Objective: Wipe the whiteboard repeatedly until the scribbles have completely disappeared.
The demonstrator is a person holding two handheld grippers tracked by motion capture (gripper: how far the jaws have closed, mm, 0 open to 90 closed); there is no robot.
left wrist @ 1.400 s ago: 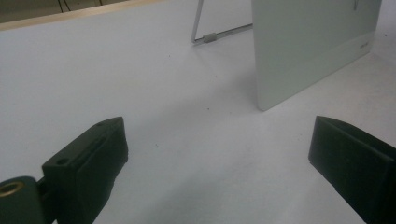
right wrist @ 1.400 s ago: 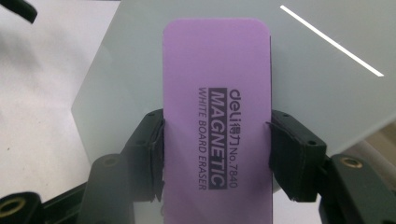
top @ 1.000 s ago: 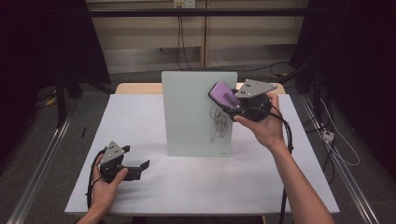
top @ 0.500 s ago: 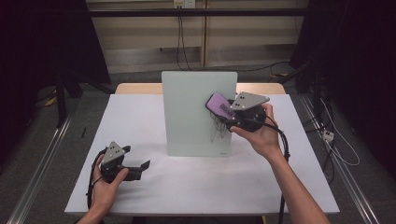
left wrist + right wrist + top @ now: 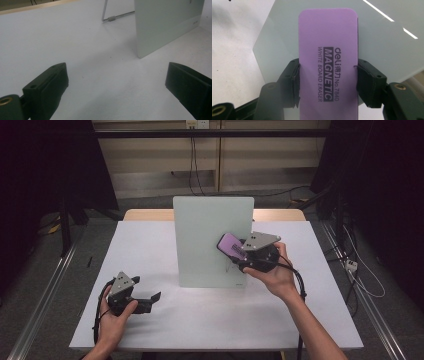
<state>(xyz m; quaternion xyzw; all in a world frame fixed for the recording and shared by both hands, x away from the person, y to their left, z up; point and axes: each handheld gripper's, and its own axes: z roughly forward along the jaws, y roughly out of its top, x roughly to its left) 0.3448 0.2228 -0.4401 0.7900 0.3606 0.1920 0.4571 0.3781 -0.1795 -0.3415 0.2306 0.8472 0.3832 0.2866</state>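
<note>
High view: white bench at centre frame, bearing an upright pale-green whiteboard on a wire stand.

Right gripper, right of centre: held in the person's right hand, its fingers clenched on a purple magnetic whiteboard eraser. The eraser sits against the lower right part of the board face, tilted, beside some dark scribbled marks.

Left gripper, lower left of frame: held in the left hand, low over the bench, well apart from the board, fingers released with nothing between them.

Right gripper view: eraser at centre, lengthwise between both fingers, label reading "deli MAGNETIC WHITE BOARD ERASER No.7840"; board surface behind it.

Left gripper view: two fingers spread at the lower corners, bare bench between; the board's lower corner at upper right.
</note>
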